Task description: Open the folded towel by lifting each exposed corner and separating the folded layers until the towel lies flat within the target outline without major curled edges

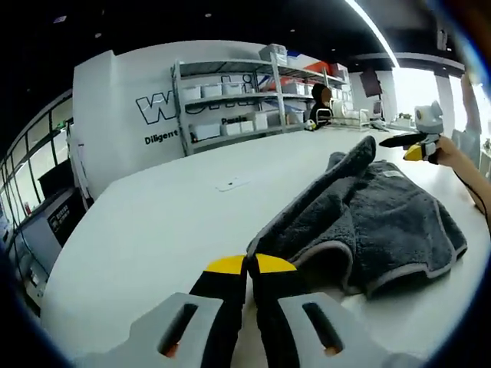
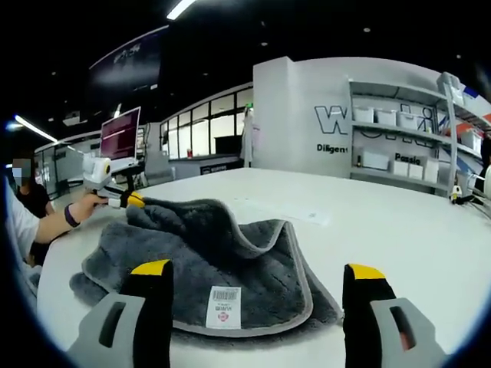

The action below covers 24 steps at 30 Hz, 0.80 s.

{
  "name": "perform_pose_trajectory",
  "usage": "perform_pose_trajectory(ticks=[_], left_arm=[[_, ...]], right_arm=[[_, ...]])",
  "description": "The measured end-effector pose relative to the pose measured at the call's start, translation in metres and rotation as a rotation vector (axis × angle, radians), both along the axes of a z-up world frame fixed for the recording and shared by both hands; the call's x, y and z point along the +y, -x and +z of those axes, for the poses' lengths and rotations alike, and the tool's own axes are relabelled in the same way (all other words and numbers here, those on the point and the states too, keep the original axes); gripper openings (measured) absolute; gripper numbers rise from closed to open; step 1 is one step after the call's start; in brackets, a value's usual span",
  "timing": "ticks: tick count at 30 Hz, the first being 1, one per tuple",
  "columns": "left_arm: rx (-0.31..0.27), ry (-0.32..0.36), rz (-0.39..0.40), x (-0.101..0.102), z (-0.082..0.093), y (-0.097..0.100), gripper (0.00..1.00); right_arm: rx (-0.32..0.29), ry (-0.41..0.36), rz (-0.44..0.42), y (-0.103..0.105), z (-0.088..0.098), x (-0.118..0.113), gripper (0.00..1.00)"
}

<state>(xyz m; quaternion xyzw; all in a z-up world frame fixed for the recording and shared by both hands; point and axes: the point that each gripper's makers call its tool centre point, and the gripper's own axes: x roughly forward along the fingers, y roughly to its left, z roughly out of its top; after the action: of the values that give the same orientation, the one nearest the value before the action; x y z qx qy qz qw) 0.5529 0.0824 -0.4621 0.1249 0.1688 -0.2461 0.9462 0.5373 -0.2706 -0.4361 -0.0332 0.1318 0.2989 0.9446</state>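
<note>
Grey towel [image 2: 230, 268], partly folded, is spread on the white worktop [image 2: 399, 230]. A white barcode label [image 2: 224, 307] is stitched at its near hem; its print cannot be read. The left tool [image 1: 251, 264] is clenched on a towel corner, while the right tool [image 2: 257, 280] is held released above the hem. "Diligen" is lettered on the wall [image 2: 307, 115] beside shelves [image 2: 399, 138].

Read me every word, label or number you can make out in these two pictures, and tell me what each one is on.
"Diligen", cut off: small dark lettering on the white wall, under a large outlined "W" logo whose remaining letters hide behind the metal shelving rack.
Barcode with a red mark: white care tag on the grey microfibre towel; its print is too small to read.
Text on the red monitor screen: too blurred to read.
</note>
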Motion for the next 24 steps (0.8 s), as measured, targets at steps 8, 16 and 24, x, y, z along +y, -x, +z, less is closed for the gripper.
perform_pose_trajectory(ticks=[8,16,24], left_arm=[[0.031,-0.053,0.053,0.017,-0.009,-0.004,0.03],[0.045,-0.077,0.076,0.027,-0.011,-0.006,0.03],[0.041,-0.138,0.113,0.04,-0.012,-0.008,0.03]], right_arm=[[0.002,0.005,0.007,0.0,-0.001,0.002,0.93],[0.003,0.007,0.009,0.0,-0.002,0.003,0.93],[0.006,0.011,0.013,0.0,-0.003,0.005,0.93]])
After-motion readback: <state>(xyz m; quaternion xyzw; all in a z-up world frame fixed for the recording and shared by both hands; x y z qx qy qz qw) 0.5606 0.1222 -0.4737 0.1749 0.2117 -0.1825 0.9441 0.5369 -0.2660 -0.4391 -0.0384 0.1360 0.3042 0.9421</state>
